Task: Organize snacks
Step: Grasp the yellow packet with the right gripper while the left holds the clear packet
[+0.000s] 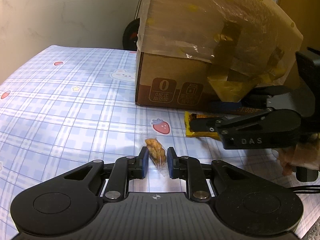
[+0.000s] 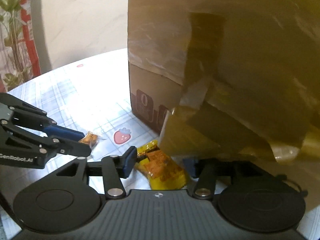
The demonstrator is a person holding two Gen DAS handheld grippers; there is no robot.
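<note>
My left gripper is shut on a small clear packet of orange-brown snack, held just above the plaid tablecloth. The same left gripper and clear packet show at the left of the right wrist view. A yellow-orange snack packet lies on the cloth between the open jaws of my right gripper, close under the cardboard box. From the left wrist view, the right gripper hovers over that yellow packet at the foot of the box.
The tall box carries loose yellowish tape flaps that hang over the right gripper. A person's hand holds the right gripper's handle. A black wheel stands behind the table's far edge. A leaf-patterned curtain hangs at far left.
</note>
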